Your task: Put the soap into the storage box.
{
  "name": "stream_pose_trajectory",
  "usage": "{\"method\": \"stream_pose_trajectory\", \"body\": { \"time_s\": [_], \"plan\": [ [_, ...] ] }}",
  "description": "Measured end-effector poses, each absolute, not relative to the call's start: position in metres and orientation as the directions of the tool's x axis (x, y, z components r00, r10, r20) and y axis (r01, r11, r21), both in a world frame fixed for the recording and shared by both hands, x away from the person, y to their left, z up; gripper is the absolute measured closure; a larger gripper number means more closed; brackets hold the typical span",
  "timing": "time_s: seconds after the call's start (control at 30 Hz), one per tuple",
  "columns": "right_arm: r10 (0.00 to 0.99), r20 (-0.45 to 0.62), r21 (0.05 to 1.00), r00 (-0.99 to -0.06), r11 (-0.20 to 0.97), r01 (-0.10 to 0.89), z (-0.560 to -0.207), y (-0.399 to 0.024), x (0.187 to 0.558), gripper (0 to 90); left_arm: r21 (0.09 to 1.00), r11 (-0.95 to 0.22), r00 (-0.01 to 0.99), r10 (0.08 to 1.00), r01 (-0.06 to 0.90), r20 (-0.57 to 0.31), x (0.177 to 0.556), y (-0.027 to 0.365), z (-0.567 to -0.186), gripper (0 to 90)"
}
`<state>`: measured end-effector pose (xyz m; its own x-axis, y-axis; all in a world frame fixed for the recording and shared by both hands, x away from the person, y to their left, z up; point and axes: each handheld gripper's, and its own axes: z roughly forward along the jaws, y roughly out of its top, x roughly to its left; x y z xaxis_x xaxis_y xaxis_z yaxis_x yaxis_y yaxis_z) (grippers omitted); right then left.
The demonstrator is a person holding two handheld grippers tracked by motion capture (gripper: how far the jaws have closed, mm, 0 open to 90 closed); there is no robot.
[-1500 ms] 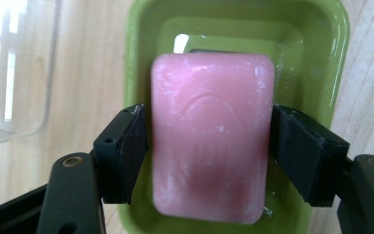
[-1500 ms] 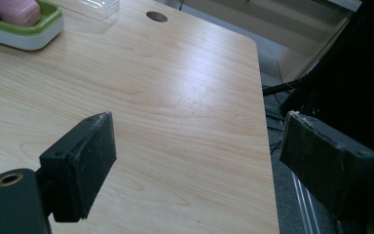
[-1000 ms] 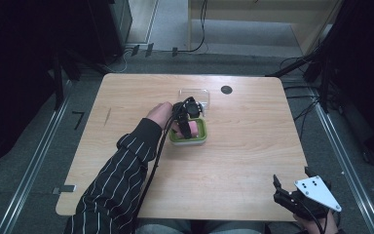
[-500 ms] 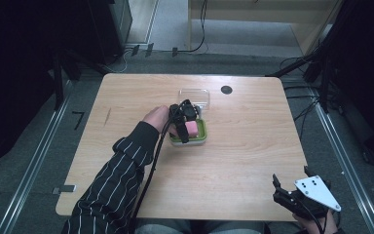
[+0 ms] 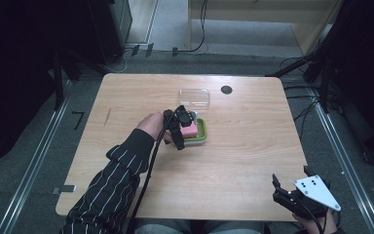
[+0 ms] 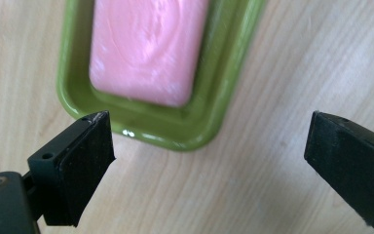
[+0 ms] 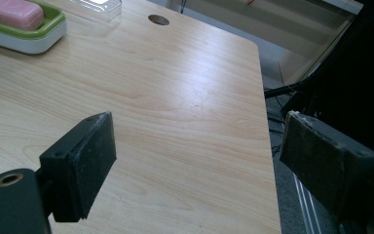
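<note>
High view: left tongs [image 5: 187, 127] wide, just opened, empty | pink soap [image 6: 148, 46] seated in green dish [image 6: 224, 92] | back off level, no nudging | right tongs [image 7: 199, 165] wide, idle

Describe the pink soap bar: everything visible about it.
The pink soap bar is a smooth, rounded rectangular block with faint whitish smears on top. It lies flat in the green dish, which has a white base and sits on the wooden table. The left gripper hangs just off the dish's end, jaws wide apart, touching neither soap nor dish.
</note>
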<state>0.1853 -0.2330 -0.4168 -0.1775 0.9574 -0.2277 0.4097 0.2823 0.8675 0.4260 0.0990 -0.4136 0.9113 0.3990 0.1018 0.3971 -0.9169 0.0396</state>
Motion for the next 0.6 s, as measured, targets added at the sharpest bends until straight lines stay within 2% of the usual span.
{"method": "stream_pose_trajectory", "body": {
  "time_s": [0.6],
  "plan": [
    [0.958, -0.227, 0.868, -0.177, 0.282, 0.409, -0.417, -0.232, 0.185, 13.9, 0.021, -0.889, 0.885, 0.457, 0.457, 0.083, 0.392, 0.127, -0.421, 4.2]
  ]
}}
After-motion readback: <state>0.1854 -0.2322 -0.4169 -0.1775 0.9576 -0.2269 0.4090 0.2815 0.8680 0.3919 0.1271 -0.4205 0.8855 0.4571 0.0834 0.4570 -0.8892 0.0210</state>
